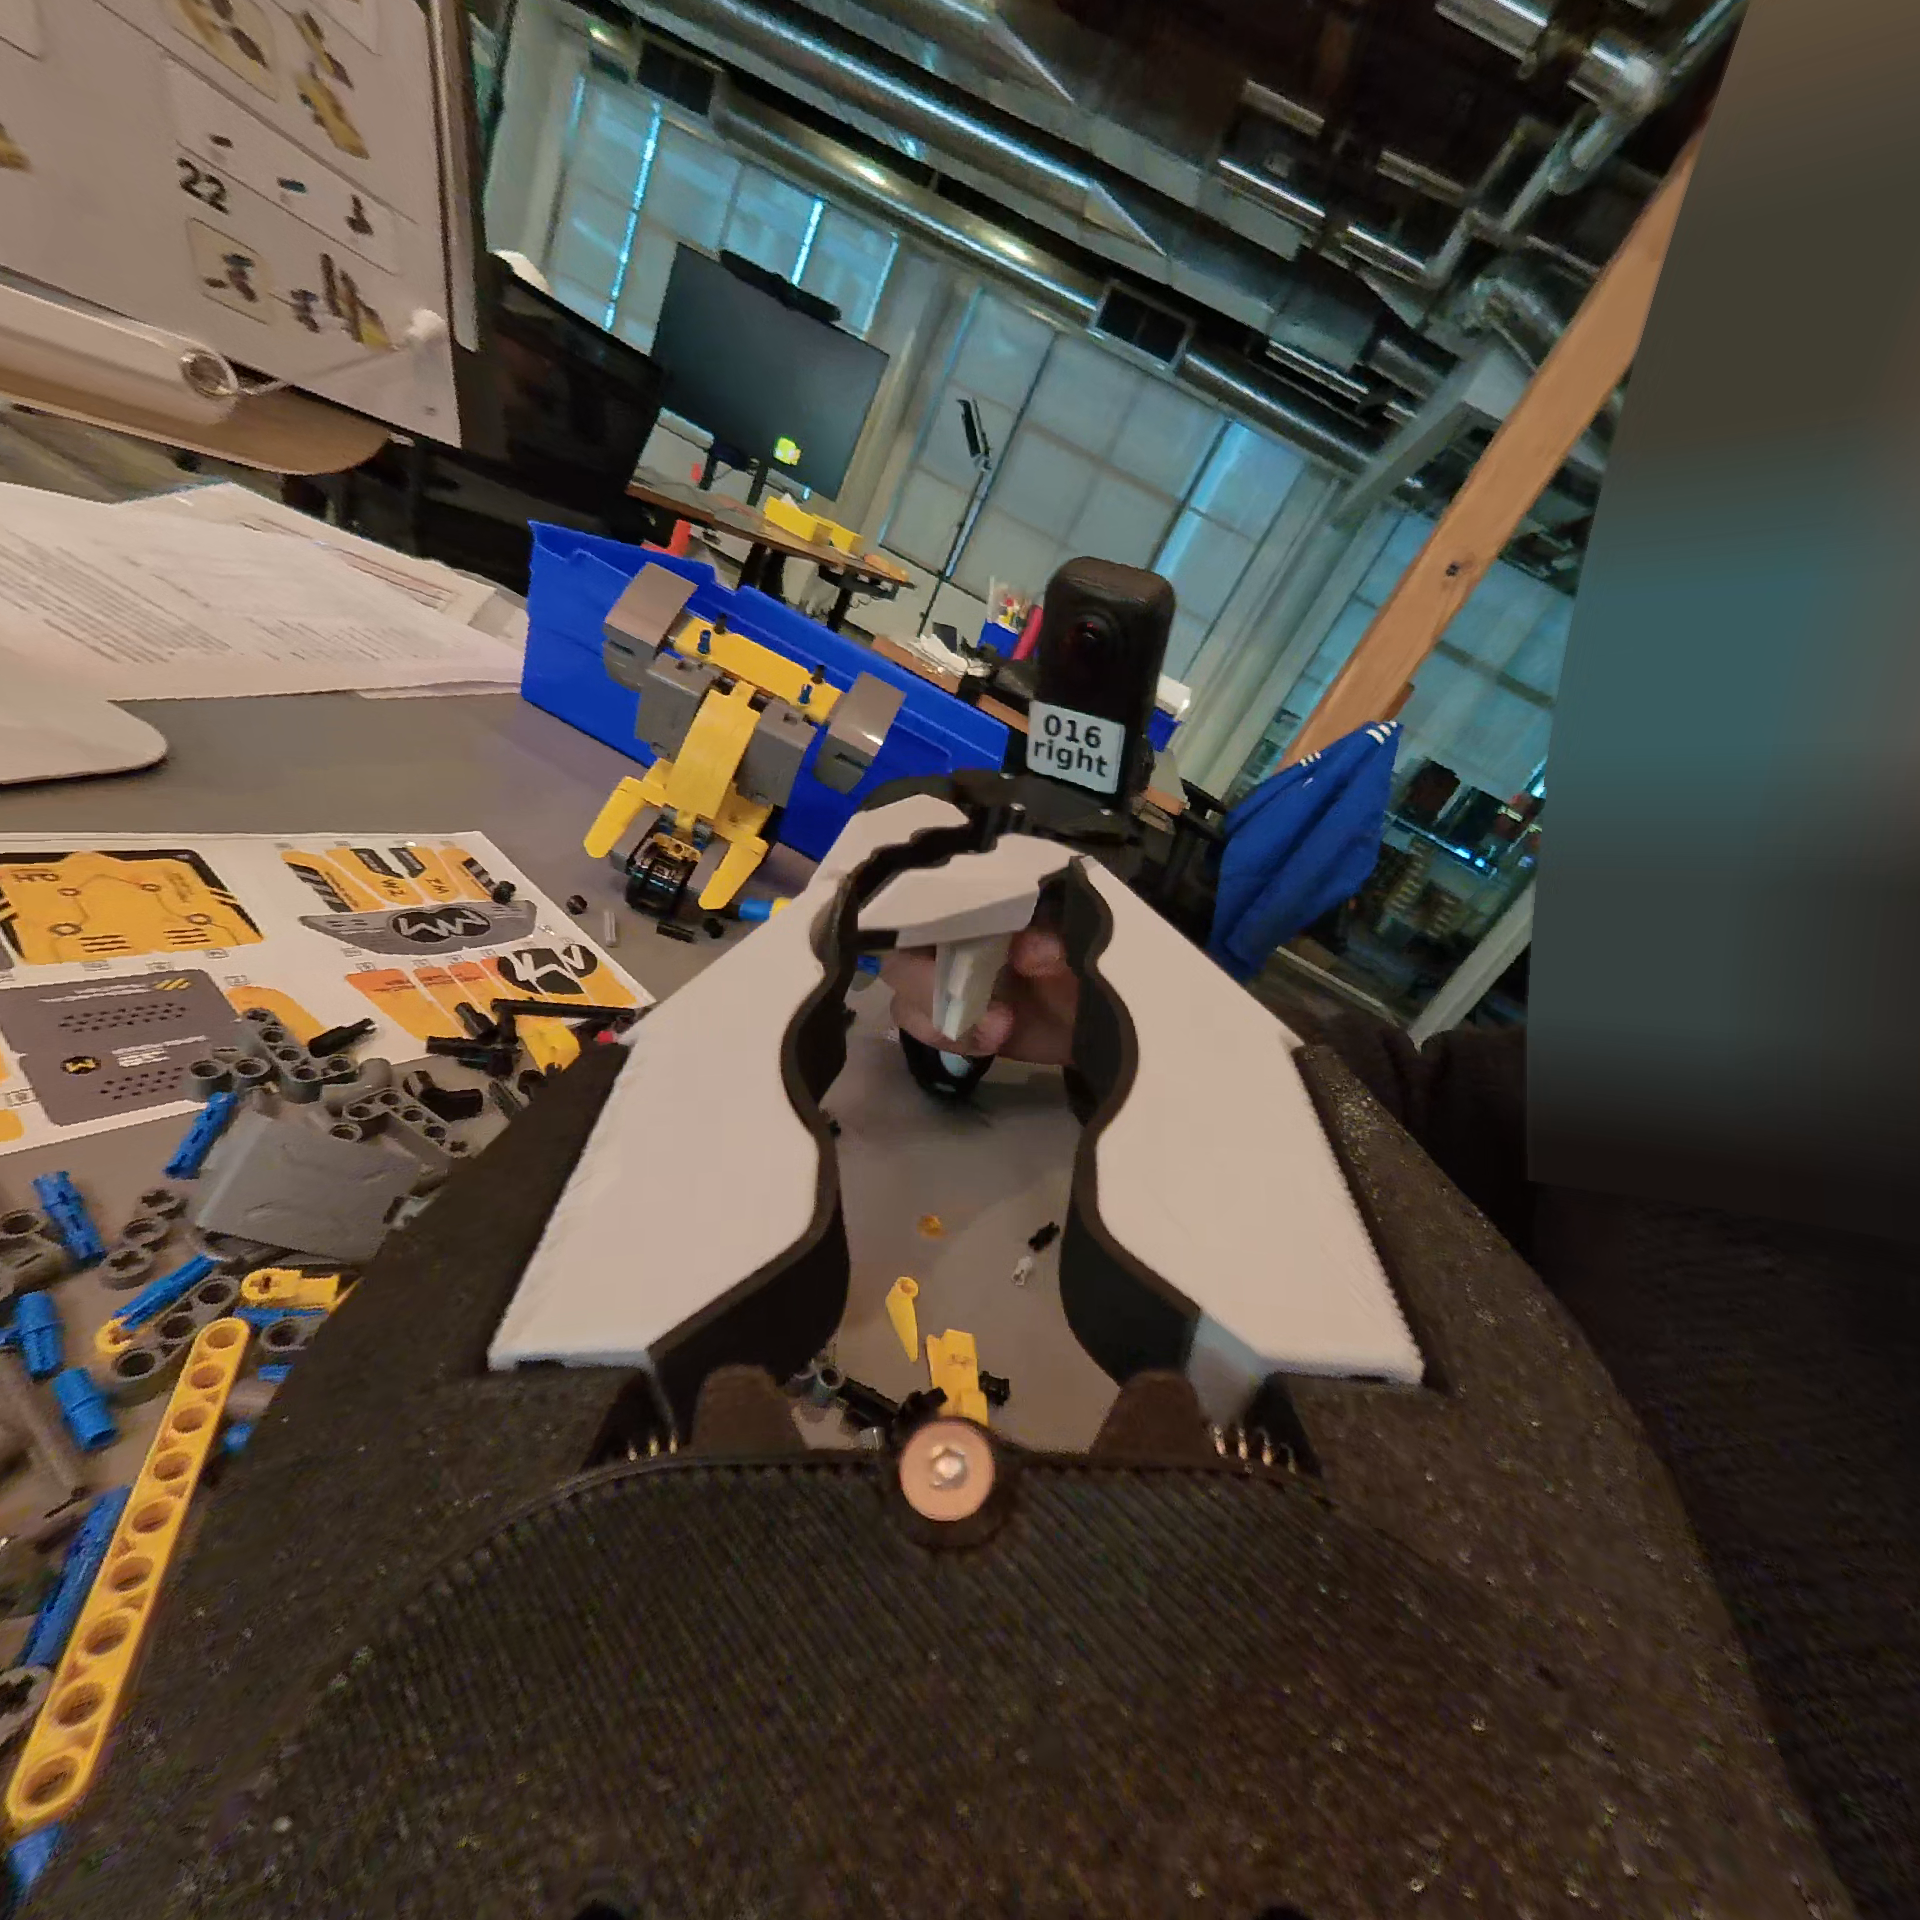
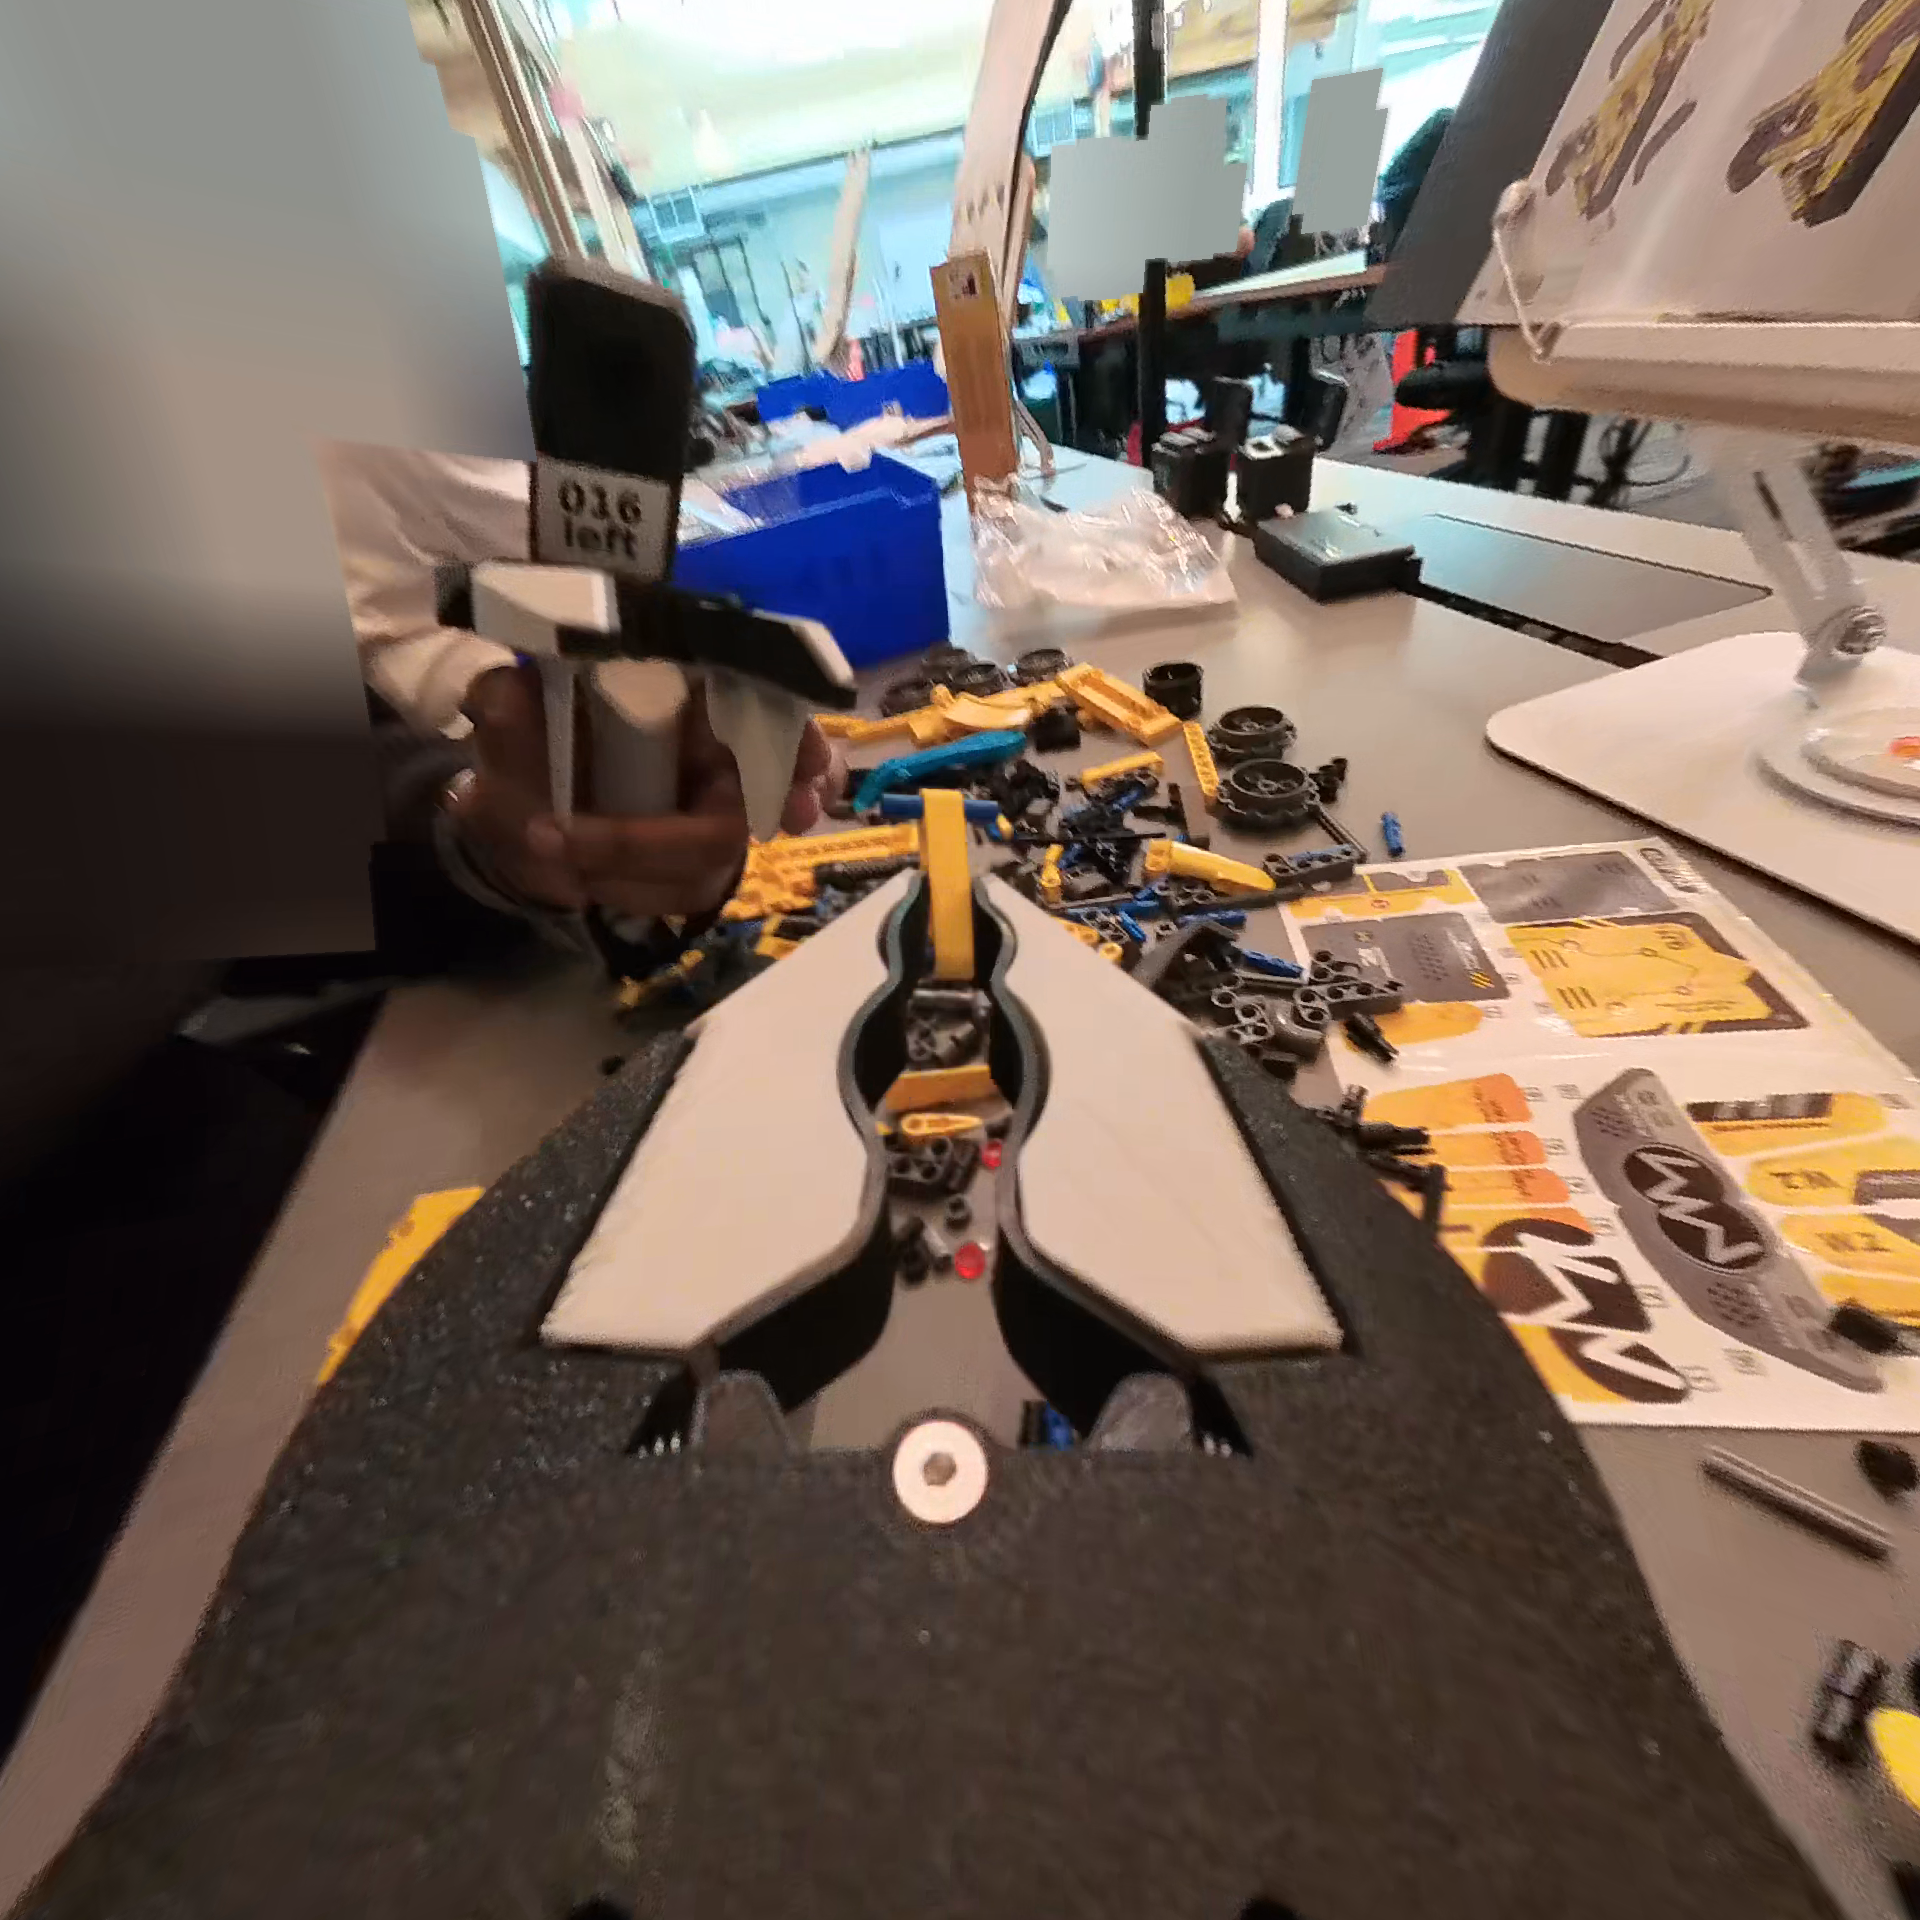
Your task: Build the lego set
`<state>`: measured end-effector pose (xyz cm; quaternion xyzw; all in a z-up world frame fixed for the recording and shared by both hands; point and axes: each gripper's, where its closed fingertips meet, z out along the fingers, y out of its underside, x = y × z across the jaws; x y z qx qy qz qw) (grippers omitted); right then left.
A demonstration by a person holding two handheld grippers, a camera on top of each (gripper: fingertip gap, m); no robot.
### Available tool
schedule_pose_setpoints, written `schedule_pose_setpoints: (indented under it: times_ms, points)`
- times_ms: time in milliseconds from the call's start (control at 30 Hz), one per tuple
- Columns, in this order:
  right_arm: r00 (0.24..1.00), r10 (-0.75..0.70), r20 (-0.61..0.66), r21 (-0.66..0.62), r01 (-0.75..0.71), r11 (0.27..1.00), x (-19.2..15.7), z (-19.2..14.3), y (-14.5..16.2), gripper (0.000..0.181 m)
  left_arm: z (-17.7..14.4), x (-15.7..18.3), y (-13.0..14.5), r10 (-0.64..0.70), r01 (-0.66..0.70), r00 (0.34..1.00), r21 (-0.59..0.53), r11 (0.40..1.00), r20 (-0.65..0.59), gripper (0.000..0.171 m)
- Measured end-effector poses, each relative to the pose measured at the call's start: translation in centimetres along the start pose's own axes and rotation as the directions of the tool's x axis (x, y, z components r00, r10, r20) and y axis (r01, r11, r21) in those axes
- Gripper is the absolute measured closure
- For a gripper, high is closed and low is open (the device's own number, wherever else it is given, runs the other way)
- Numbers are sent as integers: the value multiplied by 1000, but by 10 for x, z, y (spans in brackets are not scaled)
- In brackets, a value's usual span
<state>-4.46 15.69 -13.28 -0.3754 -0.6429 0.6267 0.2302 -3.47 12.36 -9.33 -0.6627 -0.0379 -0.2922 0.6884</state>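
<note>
I was working in an open workshop-style lab: exposed ceiling ducts point(image 1: 1299, 156), tall factory windows point(image 1: 1091, 436), a dark monitor point(image 1: 764, 364), blue parts bins point(image 2: 831, 551) and further workbenches point(image 2: 1247, 291) behind my tabletop point(image 2: 1403, 665).

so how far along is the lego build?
Done: a yellow-grey sub-assembly stands by the blue bin. In hand: the right gripper pinches a yellow piece; the left gripper holds nothing. Left: most of it, since loose parts cover the table and the sticker sheet looks unused.
</note>
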Motion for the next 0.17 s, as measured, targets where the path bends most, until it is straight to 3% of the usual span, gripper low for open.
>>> schedule_pose_setpoints:
  times_ms: [167]
  points:
    - [994,98,52,50,-101,994,-2,-1,-5,174,3,7,6,6,-6,999,-22,1000,-39,134]
